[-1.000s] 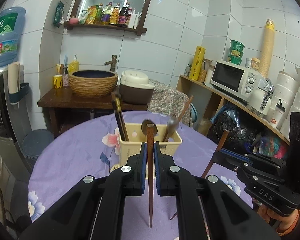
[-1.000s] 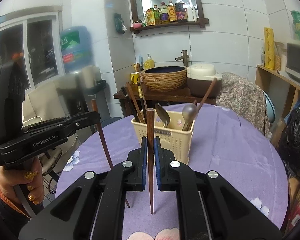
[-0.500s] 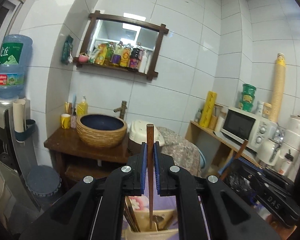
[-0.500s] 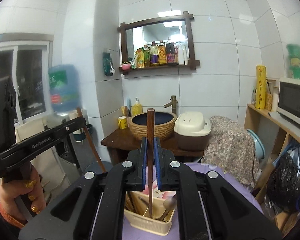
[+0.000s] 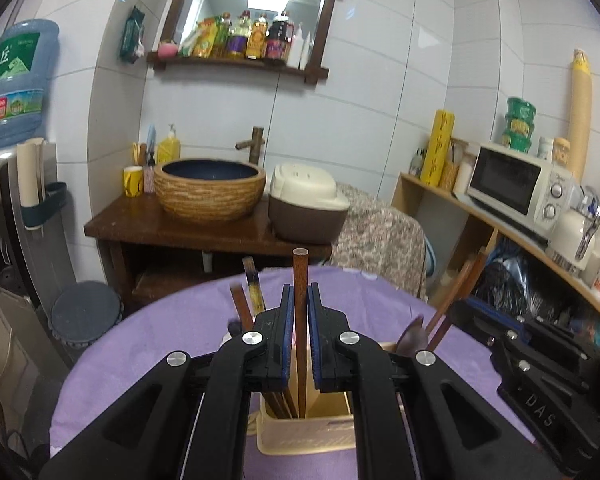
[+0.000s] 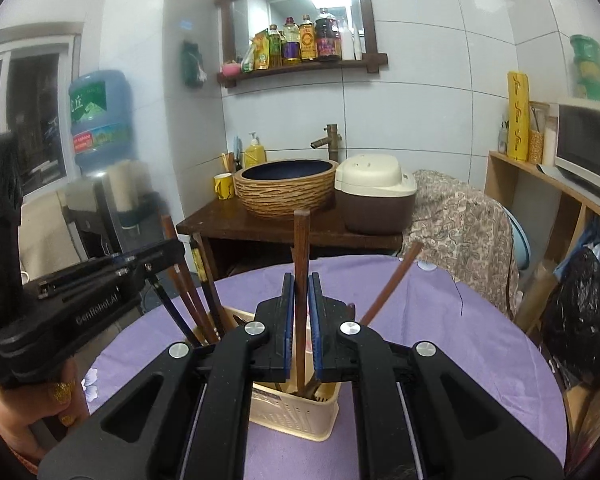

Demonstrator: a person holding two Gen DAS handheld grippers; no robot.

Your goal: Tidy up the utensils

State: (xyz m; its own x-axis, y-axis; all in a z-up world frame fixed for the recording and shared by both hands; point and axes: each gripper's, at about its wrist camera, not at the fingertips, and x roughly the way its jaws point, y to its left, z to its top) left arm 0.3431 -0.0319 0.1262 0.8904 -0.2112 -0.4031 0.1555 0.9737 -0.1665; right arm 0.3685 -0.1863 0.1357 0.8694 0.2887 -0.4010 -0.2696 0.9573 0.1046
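My left gripper [image 5: 299, 300] is shut on a brown wooden chopstick [image 5: 300, 276], held upright with its lower end inside the cream utensil basket [image 5: 308, 434]. My right gripper [image 6: 299, 292] is shut on another brown chopstick [image 6: 301, 240], upright, its lower end inside the same basket [image 6: 296, 412]. The basket stands on the purple tablecloth and holds several chopsticks [image 6: 204, 292] and a spoon [image 5: 410, 336]. Each gripper shows at the edge of the other's view, the right one [image 5: 540, 364] and the left one [image 6: 84, 296].
The round table has a purple flowered cloth [image 6: 440, 332]. Behind it stand a wooden washstand with a woven basin [image 5: 210, 190], a rice cooker [image 5: 306, 206], a shelf with a microwave [image 5: 516, 184] and a water dispenser [image 5: 14, 80].
Both grippers have come down over the basket with their chopsticks. The chopstick tips now stand inside the basket, where half a second ago they hung above it.
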